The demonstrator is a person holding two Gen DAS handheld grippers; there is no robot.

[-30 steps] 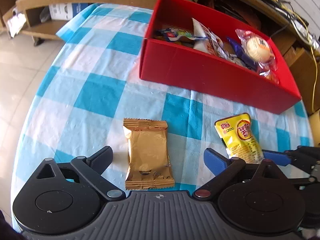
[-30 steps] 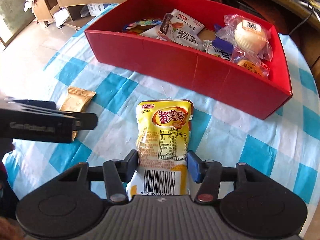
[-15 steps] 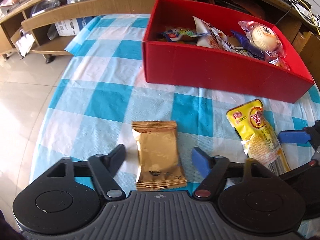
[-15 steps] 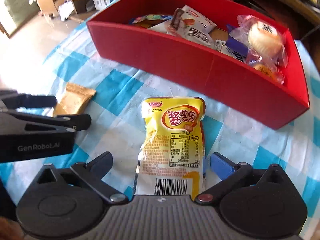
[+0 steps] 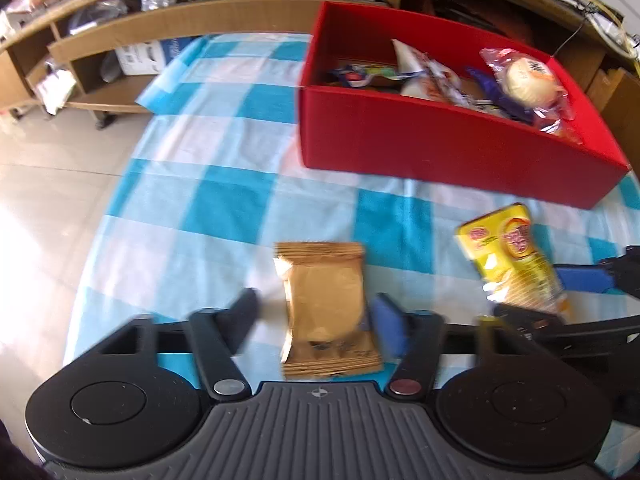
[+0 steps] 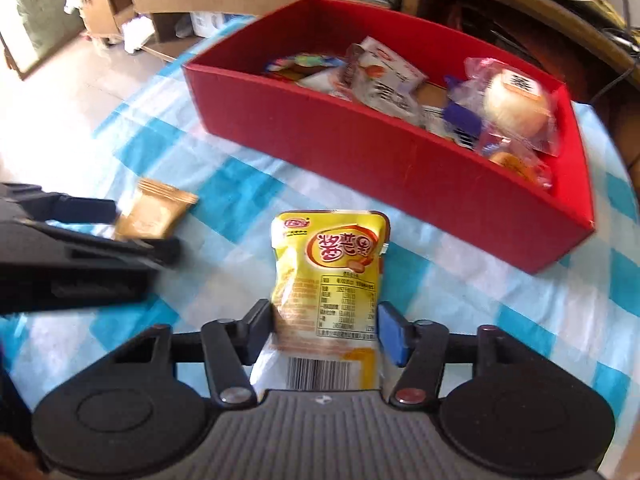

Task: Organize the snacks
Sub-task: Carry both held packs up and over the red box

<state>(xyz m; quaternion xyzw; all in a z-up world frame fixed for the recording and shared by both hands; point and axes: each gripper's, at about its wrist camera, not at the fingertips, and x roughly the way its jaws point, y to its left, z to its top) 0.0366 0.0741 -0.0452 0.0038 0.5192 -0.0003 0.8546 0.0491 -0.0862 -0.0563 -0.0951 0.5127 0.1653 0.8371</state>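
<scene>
The left gripper (image 5: 316,312) is straddling the gold snack packet (image 5: 326,308), which is lying flat on the blue-and-white checked tablecloth (image 5: 224,208). Its jaws have just been closing: the blue pad is sitting against the packet's right edge, while a strip of cloth is still showing between the black finger and the packet's left edge, so the packet is not being pinched. The right gripper (image 6: 326,326) is clamping the yellow pouch (image 6: 330,268) with both pads pressing its sides, having just been closing on it; the pouch's barcode end is sitting back toward the gripper body and its top is pointing at the red box (image 6: 384,160). The two grippers are working side by side, each one's fingers poking into the edge of the other's view. The box is standing well beyond both packets, its near wall facing the grippers, with wrapped snacks already piled inside, mostly toward its right half. A band of bare cloth is lying open between the packets and that wall. To the left the tablecloth is ending at its curved edge, with pale floor tiles (image 5: 48,184) below and wooden shelving (image 5: 168,24) behind.
</scene>
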